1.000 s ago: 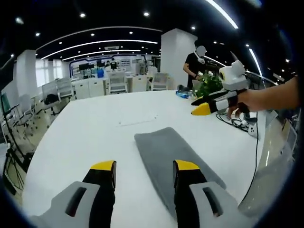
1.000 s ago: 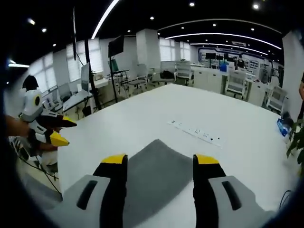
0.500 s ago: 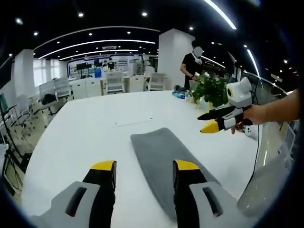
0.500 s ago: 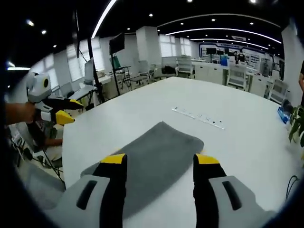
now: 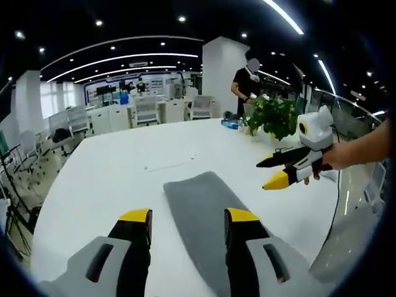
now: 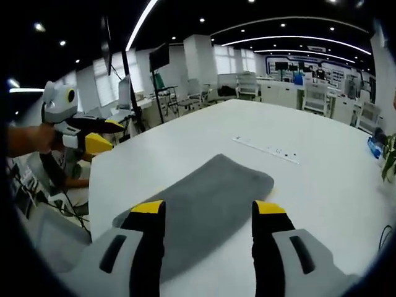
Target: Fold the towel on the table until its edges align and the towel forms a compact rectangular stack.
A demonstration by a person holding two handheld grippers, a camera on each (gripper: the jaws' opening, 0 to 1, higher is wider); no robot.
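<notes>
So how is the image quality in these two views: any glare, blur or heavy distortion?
Left gripper view: strong fisheye bending of the ceiling light strips, long grey folded towel sharp, no glare on the white table. Right gripper view: same curvature, towel evenly lit with a soft shadow at its edge, background slightly soft.

I see a grey terry-cloth towel (image 5: pixel 201 213) lying flat on the white table (image 5: pixel 111 179), folded into a long narrow strip with rounded corners. In my right gripper view the same towel (image 6: pixel 204 204) runs diagonally away from me, its far end near a thin strip of markings on the tabletop.
</notes>
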